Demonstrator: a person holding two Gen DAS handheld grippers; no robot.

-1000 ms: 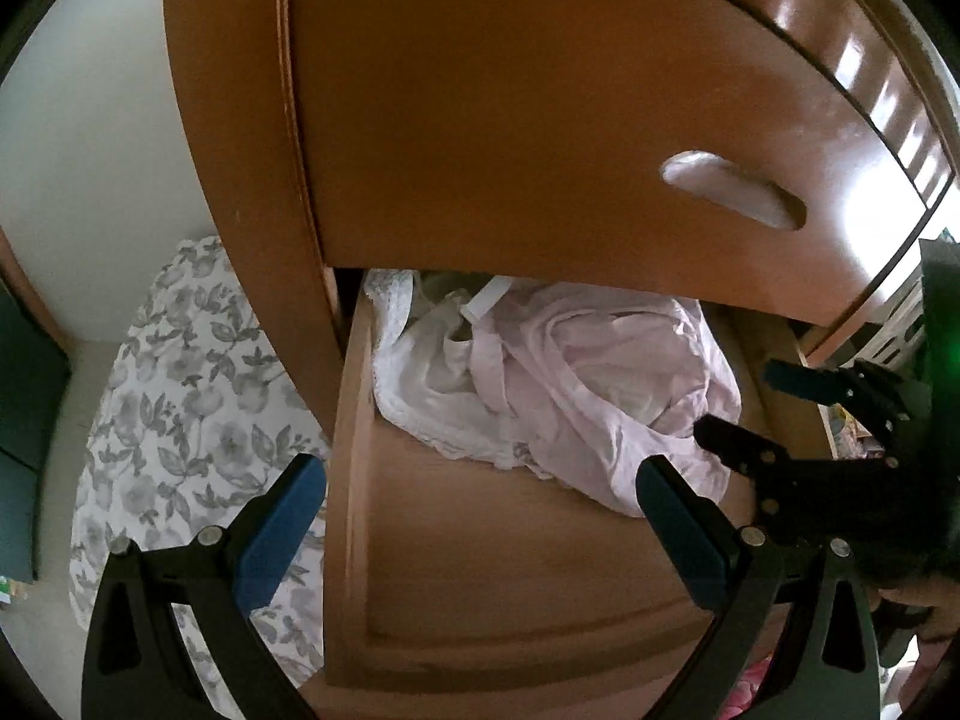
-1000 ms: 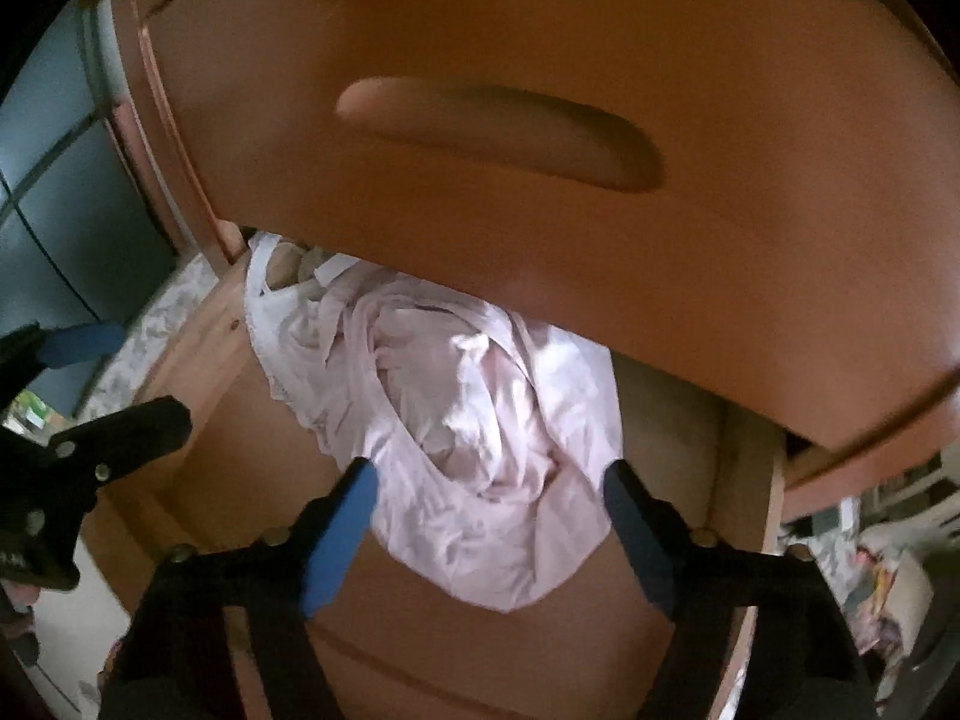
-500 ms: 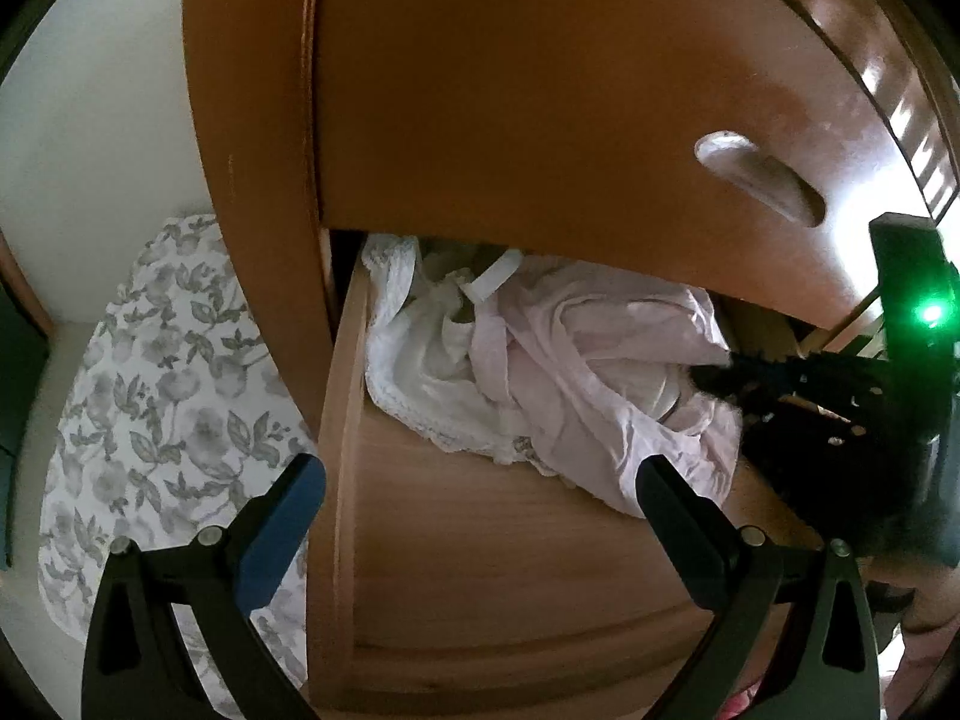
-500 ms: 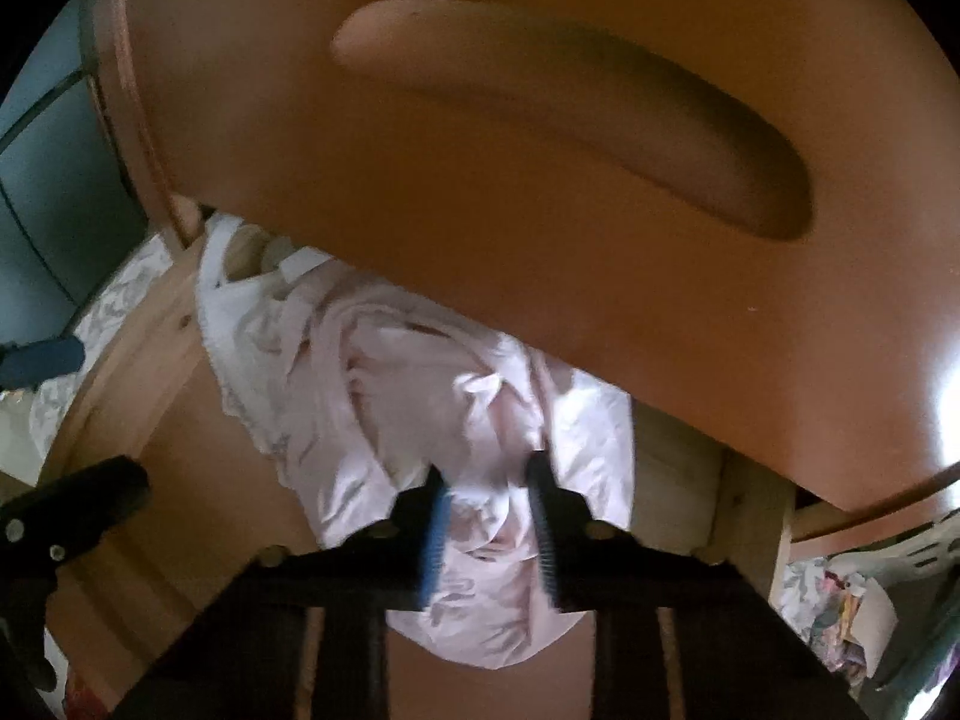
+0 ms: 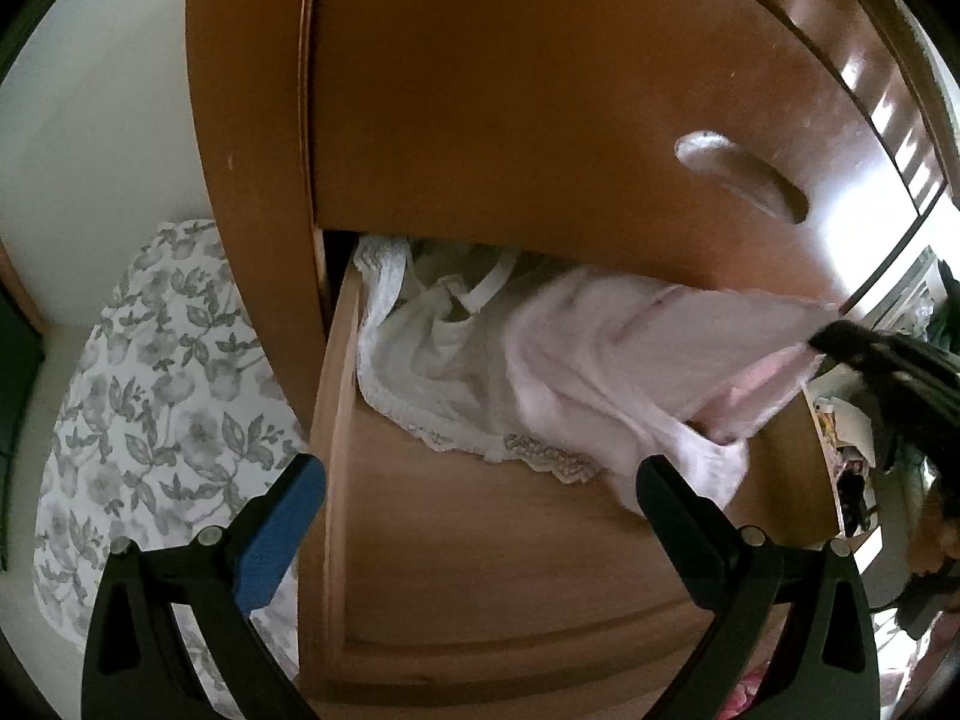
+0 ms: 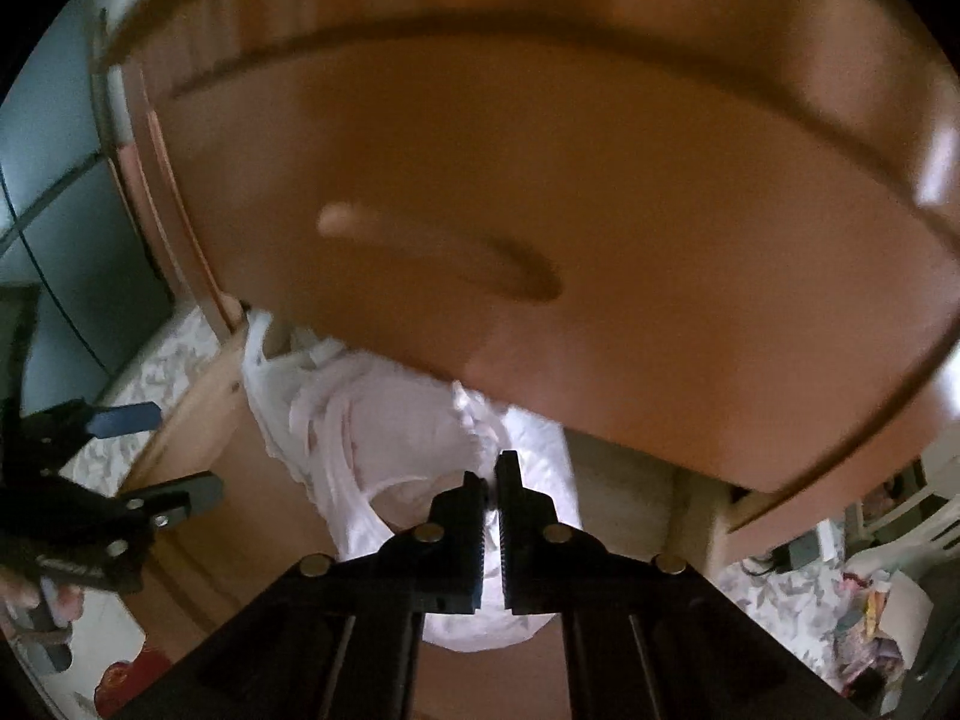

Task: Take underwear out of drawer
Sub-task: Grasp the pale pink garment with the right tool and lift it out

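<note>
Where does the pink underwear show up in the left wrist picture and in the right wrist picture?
Left wrist: pink underwear centre-right, stretched toward the right gripper at the right edge.
Right wrist: lower centre, pinched in the shut gripper.
Shared landmark: the oval handle recess in the drawer front above.

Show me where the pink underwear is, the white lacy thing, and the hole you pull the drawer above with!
pink underwear (image 5: 606, 360), left wrist view, on its stretched middle.
white lacy thing (image 5: 414, 360), left wrist view, on its crumpled middle.
pull hole (image 5: 741, 183), left wrist view, on the recessed slot in the upper drawer front.
</note>
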